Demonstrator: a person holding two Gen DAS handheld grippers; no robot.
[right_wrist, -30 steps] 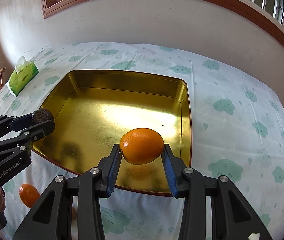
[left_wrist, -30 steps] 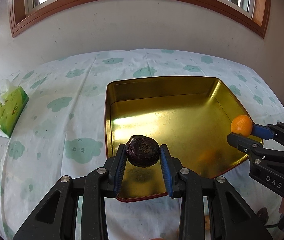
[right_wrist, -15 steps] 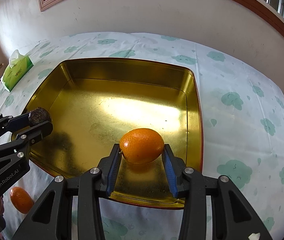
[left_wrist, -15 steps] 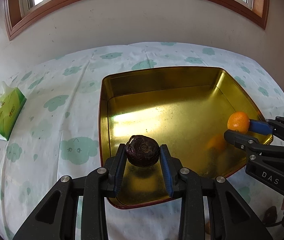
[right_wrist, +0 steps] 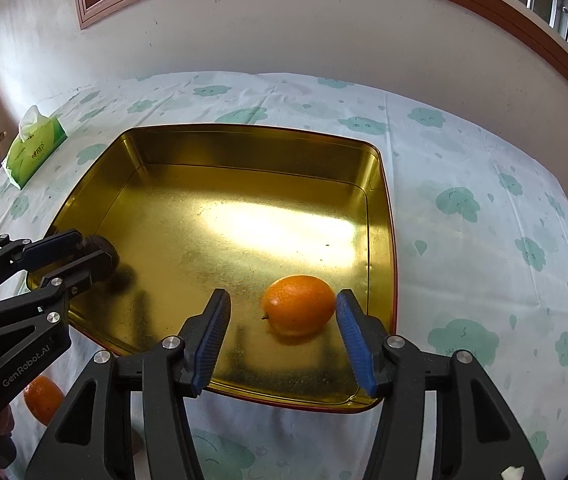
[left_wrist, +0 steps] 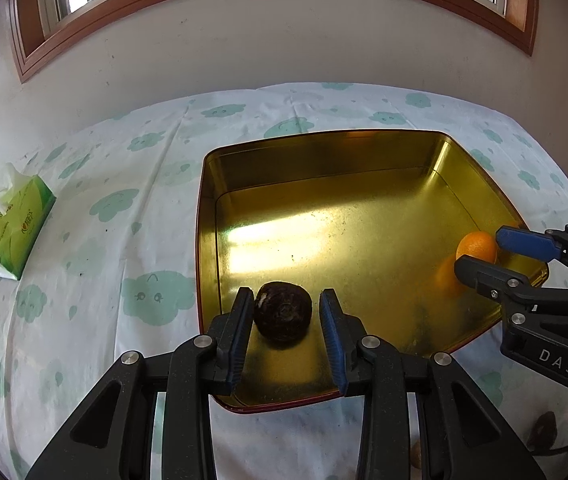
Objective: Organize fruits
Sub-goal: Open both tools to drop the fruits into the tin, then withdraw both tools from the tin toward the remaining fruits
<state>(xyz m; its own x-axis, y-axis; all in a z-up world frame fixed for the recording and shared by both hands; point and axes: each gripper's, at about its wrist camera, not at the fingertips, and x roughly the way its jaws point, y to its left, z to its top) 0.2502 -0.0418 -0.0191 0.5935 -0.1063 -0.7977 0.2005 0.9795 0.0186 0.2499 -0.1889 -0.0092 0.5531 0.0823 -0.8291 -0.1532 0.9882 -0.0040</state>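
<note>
The orange (right_wrist: 299, 305) is set down inside the gold tray (right_wrist: 380, 208) near its right edge, untouched between the just-widened jaws of the right gripper (right_wrist: 281, 336). The dark fruit (left_wrist: 282, 312) lies at the tray's near left corner, the left gripper (left_wrist: 286, 336) spread slightly clear of it. A second orange (right_wrist: 43, 398) is left on the tablecloth (right_wrist: 484, 240) off the tray's near left corner.

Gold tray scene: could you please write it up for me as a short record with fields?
Tray: gold tray on a cloud-print tablecloth
In tray: orange and dark round fruit, both on its floor
Right gripper: jaws have just been opening; the orange lies free between them
Left gripper: slightly open around the dark round fruit, with a gap showing on one side
Outside tray: second orange on the cloth; green tissue pack at far left
</note>
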